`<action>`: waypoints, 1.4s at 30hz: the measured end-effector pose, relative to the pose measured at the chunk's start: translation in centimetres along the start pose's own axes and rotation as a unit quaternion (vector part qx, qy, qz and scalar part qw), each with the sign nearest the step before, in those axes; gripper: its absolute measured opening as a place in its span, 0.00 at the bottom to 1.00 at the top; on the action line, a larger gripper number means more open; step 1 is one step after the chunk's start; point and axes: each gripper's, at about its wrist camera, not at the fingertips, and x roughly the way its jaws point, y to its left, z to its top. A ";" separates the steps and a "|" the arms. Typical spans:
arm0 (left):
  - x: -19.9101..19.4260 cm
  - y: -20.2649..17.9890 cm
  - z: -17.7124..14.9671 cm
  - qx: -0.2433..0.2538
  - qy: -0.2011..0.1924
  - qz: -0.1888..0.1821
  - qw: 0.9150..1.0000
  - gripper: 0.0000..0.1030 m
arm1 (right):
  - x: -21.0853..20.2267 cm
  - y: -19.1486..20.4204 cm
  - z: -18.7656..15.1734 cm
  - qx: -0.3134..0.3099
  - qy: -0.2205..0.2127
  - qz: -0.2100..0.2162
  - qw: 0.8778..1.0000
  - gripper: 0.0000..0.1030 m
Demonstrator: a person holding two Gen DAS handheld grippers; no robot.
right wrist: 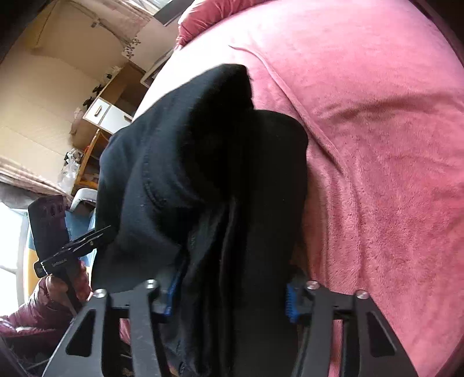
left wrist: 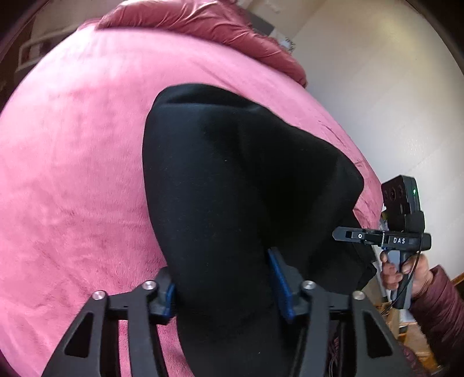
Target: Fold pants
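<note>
Black pants (left wrist: 232, 179) lay bunched in thick folds on a pink plush blanket (left wrist: 72, 174) covering a bed, near the blanket's edge. The left tongs (left wrist: 223, 293) stood about half open with a thick fold of the pants filling the gap; the blue pads (left wrist: 279, 285) lay against the cloth on both sides, gripping it. The right tongs (right wrist: 232, 298) stood likewise about half open, closed on several stacked layers of the same garment, the blue ribbed pad (right wrist: 291, 301) touching the right-hand side of the bundle. In the left wrist view, the right tongs appeared at the far right, held by a hand (left wrist: 406, 272) in a maroon quilted sleeve (left wrist: 438, 313). A crumpled pink duvet (left wrist: 208, 26) lay at the far end of the bed.
</note>
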 end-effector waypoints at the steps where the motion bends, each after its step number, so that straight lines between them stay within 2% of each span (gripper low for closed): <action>1: -0.4 -0.3 0.0 0.003 -0.004 0.002 1.000 0.49 | -0.2 0.4 -0.1 -0.006 -0.001 -0.002 1.000 0.48; 7: -4.5 -1.2 -0.4 0.017 -0.045 0.018 0.999 0.46 | -1.9 2.8 0.5 -0.027 -0.020 0.007 0.999 0.45; 12: -7.0 -0.9 0.6 0.024 -0.072 0.042 0.996 0.46 | -2.0 5.0 2.6 -0.045 -0.032 0.021 0.998 0.45; 19: -8.8 1.7 3.1 0.012 -0.096 0.082 0.992 0.46 | 1.4 7.7 7.8 -0.071 -0.033 0.035 0.996 0.45; 26: -9.1 6.2 5.8 -0.002 -0.112 0.116 0.987 0.46 | 4.9 10.4 13.2 -0.093 -0.026 0.046 0.994 0.45; 32: -8.2 8.8 8.8 -0.021 -0.110 0.133 0.985 0.46 | 8.0 11.4 16.6 -0.107 -0.012 0.048 0.993 0.45; 36: -7.6 10.6 9.0 -0.049 -0.098 0.129 0.986 0.46 | 9.7 11.2 17.4 -0.105 0.003 0.049 0.993 0.45; 38: -6.4 12.0 9.0 -0.069 -0.079 0.126 0.986 0.47 | 10.7 10.9 17.5 -0.102 0.012 0.046 0.994 0.46; 40: -5.4 12.9 8.4 -0.094 -0.059 0.128 0.986 0.49 | 11.9 10.2 17.4 -0.095 0.025 0.032 0.995 0.49; 42: -4.4 14.0 8.1 -0.112 -0.052 0.130 0.984 0.56 | 12.8 9.9 17.2 -0.087 0.026 0.027 0.996 0.51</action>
